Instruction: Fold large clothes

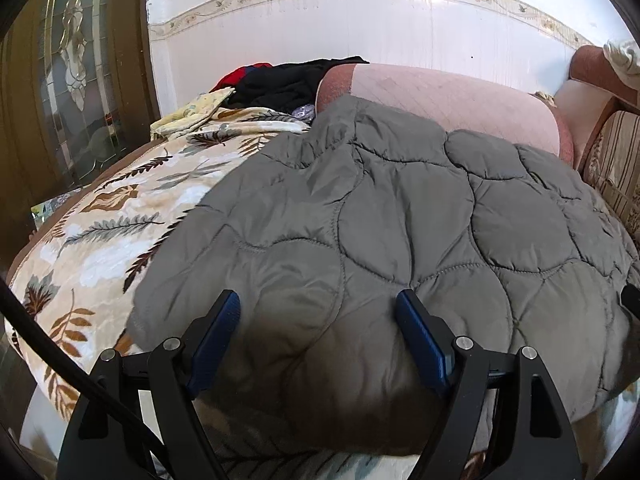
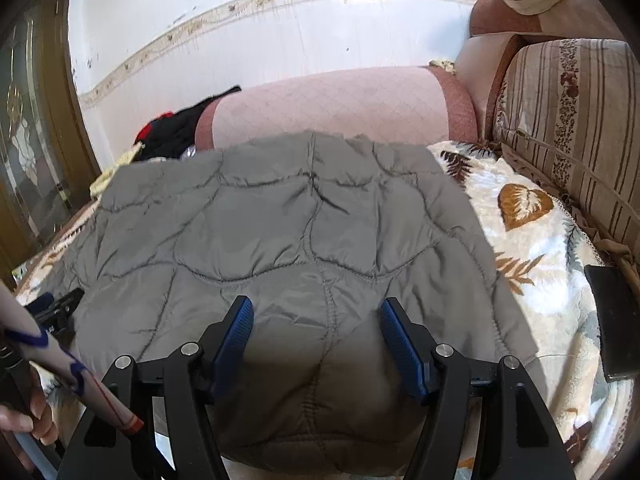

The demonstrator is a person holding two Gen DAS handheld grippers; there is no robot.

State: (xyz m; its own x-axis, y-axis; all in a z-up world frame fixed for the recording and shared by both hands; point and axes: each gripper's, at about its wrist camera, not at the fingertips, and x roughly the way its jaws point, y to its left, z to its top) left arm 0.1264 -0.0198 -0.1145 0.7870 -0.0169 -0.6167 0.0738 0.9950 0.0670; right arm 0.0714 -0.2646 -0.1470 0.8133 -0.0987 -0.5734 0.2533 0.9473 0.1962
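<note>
A grey quilted jacket (image 1: pixel 400 216) lies spread on a sofa seat covered with a leaf-print blanket (image 1: pixel 120 216). It also shows in the right wrist view (image 2: pixel 280 216). My left gripper (image 1: pixel 318 300) is open, its blue pads just above the jacket's near edge, holding nothing. My right gripper (image 2: pixel 316 306) is open too, over the near edge of the jacket further right. The left gripper's tip (image 2: pixel 60 304) shows at the left edge of the right wrist view, beside the jacket.
A pink armrest (image 1: pixel 440 96) stands behind the jacket, with dark and red clothes (image 1: pixel 280 80) beside it. A striped back cushion (image 2: pixel 568 120) is at the right. A black flat object (image 2: pixel 612 320) lies on the blanket at right. A glass-panelled door (image 1: pixel 76 80) is at left.
</note>
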